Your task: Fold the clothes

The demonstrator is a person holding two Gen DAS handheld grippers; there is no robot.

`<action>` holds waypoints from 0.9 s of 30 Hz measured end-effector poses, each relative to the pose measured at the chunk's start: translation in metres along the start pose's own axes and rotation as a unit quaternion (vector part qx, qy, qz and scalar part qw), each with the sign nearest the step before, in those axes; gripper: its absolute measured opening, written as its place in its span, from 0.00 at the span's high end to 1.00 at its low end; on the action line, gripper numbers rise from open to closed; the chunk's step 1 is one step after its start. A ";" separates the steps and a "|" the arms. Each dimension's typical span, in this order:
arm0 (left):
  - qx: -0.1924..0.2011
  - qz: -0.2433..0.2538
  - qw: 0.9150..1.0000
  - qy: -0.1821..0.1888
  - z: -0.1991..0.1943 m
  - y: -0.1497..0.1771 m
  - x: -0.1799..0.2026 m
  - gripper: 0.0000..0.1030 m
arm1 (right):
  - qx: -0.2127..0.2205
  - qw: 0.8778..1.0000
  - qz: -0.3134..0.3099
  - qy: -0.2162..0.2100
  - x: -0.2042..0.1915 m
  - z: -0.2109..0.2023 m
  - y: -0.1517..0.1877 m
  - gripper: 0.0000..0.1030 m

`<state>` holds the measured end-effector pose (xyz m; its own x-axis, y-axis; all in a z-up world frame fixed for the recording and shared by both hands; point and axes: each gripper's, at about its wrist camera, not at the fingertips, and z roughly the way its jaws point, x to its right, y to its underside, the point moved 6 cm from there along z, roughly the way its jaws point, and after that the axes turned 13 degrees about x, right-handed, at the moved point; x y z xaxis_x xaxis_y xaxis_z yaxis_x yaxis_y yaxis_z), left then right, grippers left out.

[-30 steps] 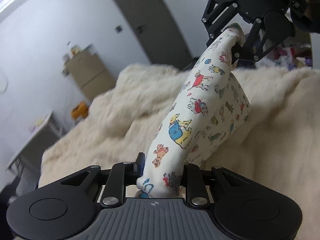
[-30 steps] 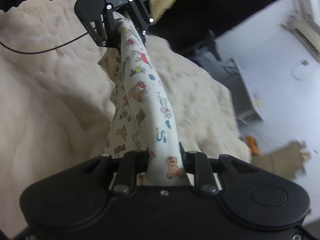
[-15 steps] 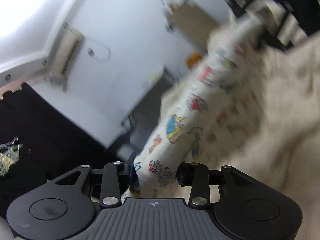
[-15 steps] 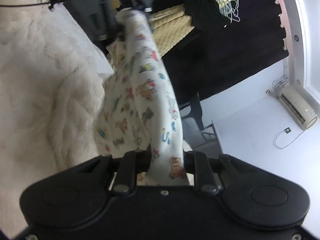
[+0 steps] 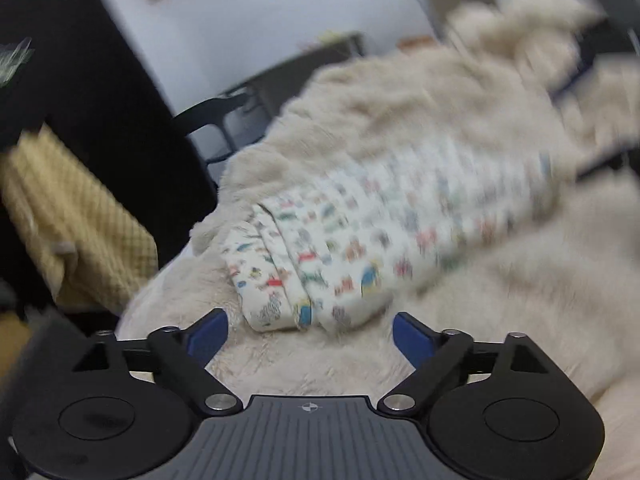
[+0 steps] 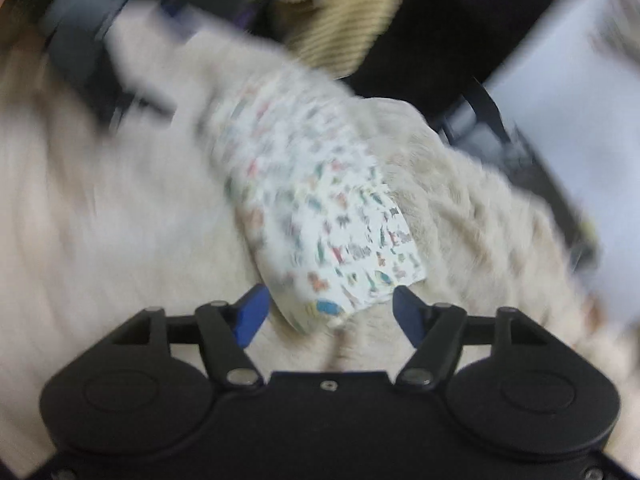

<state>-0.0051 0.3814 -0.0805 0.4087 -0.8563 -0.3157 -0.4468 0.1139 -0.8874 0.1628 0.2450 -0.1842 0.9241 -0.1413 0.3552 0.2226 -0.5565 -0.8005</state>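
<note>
Yellow checked cloth [image 5: 76, 216], left view only.

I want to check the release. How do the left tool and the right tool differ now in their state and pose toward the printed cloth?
The left tool stands wider open than the right tool. The printed cloth ends just ahead of the left fingers; its other end reaches between the right fingers, very close to the left-hand pad. Both have just been opening, neither pinches the cloth, and it lies on the fluffy blanket.

White cartoon-print cotton garment [image 5: 360, 248], earlier stretched aloft between both grippers, now lying released on cream fleece blanket [image 5: 400, 120]; both jaws just opened.
</note>
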 end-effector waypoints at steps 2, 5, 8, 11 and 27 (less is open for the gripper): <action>0.010 -0.062 0.998 -0.008 -0.015 -0.011 -0.003 0.00 | 0.021 0.991 0.132 -0.009 0.013 -0.010 -0.015 0.21; 0.008 -0.132 0.991 -0.017 -0.024 -0.019 0.000 0.00 | 0.035 0.961 0.273 0.001 0.026 -0.015 -0.018 0.19; 0.006 -0.168 0.986 -0.017 -0.028 -0.022 0.007 0.00 | 0.026 0.934 0.357 0.025 0.028 -0.017 -0.006 0.18; -0.021 -0.194 0.980 -0.037 -0.016 -0.018 0.014 0.00 | 0.004 0.933 0.355 0.060 0.023 -0.011 0.006 0.18; -0.067 -0.176 0.981 -0.055 -0.008 0.005 0.039 0.00 | -0.054 0.945 0.313 0.083 0.001 0.004 0.036 0.17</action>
<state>0.0021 0.3442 -0.0942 0.6371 -0.7698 -0.0385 -0.3598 -0.2528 -0.8981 0.1732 0.2278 -0.2148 0.8012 -0.5911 -0.0932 -0.3922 -0.4012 -0.8278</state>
